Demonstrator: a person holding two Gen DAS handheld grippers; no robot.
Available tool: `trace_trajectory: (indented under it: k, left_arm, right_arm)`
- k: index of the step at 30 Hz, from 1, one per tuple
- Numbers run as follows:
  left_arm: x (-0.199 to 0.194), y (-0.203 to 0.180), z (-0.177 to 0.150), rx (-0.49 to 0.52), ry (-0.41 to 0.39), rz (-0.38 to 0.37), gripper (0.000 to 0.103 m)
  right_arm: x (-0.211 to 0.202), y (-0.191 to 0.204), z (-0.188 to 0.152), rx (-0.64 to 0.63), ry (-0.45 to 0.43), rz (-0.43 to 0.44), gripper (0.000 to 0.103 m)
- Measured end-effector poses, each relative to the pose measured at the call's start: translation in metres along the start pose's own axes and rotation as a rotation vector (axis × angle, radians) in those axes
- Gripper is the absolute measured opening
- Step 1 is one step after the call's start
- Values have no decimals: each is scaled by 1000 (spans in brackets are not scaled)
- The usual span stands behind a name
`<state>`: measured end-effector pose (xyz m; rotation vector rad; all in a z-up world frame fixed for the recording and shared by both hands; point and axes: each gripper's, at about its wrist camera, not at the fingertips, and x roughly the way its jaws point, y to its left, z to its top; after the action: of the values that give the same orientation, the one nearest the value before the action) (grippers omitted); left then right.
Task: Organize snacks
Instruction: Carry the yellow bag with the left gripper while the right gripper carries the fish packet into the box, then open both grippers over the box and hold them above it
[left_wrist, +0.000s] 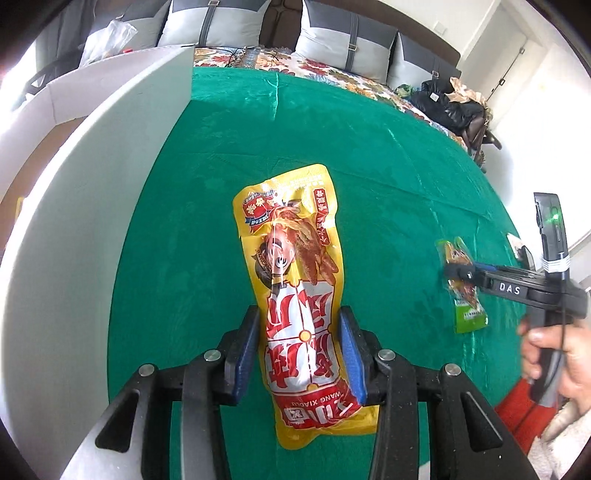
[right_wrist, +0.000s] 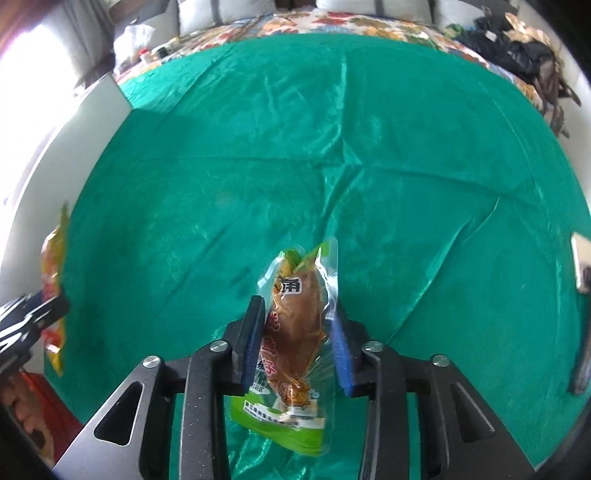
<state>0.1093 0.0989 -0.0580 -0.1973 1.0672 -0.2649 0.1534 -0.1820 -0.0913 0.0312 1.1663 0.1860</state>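
your left tool (left_wrist: 301, 350): clamped on the yellow snack pouch (left_wrist: 295, 280), left side, near the white box (left_wrist: 92, 192) | your right tool (right_wrist: 297, 343): gripping the green snack packet (right_wrist: 295, 332), right side | both over the green cloth (left_wrist: 229, 155)

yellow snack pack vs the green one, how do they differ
The yellow snack pack is mostly opaque, with red and white print; the green snack pack is partly clear, showing brown food. The yellow snack pack is longer than the green snack pack. The yellow one sits in the left gripper, the green one in the right gripper. Both are gripped by their sides above the green cloth.
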Motion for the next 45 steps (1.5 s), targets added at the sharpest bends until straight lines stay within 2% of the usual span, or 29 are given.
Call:
trace_trajectory:
  k: [1,2,3,4,7,9,12,14,16,19,21,25,26,27,28,29,30,31,33,35,37,38,41,43,45]
  left_arm:
    - [-6,1,-3,-2,-4,-4,41]
    - [-9,2,-4,-4,-10,-9,41]
    - [-15,3,-4,-8,-17,-20,41]
    - [-22,5,-3,-15,-26,-36,41]
    - [-49,14,3,-39,-63,-75,41]
    - [-73,24,10,-65,-100,-101,41]
    - [-113,49,25,-97,-162,-92,41]
    - [-137,73,35,-114,-201,-40,41]
    - [-154,101,42,-125,-226,56,41]
    - [-165,150,45,-168,-219,198,41]
    - [-164,179,37,-188,-198,281,42]
    - [-140,206,14,-206,-123,401,47]
    - [-135,209,8,-207,-111,428,47]
    - [-134,208,2,-204,-115,447,53]
    - [-135,207,-5,-202,-122,460,63]
    - [-135,205,-6,-203,-129,469,70]
    - [-140,204,-12,-203,-143,477,82]
    - [-144,201,-15,-197,-167,485,85]
    - [-154,192,-17,-183,-207,507,87]
    - [-162,185,-12,-174,-237,520,91]
    - [-172,171,-10,-160,-274,536,96]
    - [-177,166,-7,-154,-287,554,97]
    - [-196,152,0,-165,-338,628,103]
    - [-207,147,1,-187,-359,701,103]
    - [-217,146,-1,-202,-388,701,103]
  right_arm:
    - [1,3,-4,-13,2,-4,63]
    - [0,10,-8,-55,-7,-41,62]
    - [0,17,-11,-95,5,-89,50]
    - [-2,20,-12,-104,14,-100,44]
    - [-20,16,-6,-7,25,-9,30]
    - [-42,24,4,5,-20,21,30]
    - [-80,55,21,12,-94,167,30]
    - [-107,91,36,-7,-141,278,30]
    - [-129,138,50,-58,-177,381,30]
    - [-146,212,56,-164,-196,492,30]
    - [-143,262,55,-236,-183,537,30]
    - [-114,343,47,-378,-171,509,33]
    - [-103,357,42,-407,-167,473,38]
    - [-91,367,38,-428,-161,419,54]
    - [-81,368,34,-439,-160,377,59]
    - [-71,366,29,-450,-155,343,59]
    - [-64,361,26,-458,-148,327,59]
    - [-62,353,24,-461,-149,326,59]
    - [-73,339,19,-468,-180,322,59]
    - [-93,333,19,-491,-239,303,67]
    - [-119,331,18,-509,-323,302,80]
    - [-130,329,18,-515,-360,295,82]
    - [-151,329,16,-533,-387,268,84]
    - [-159,328,16,-528,-398,260,84]
    - [-165,327,14,-516,-418,260,84]
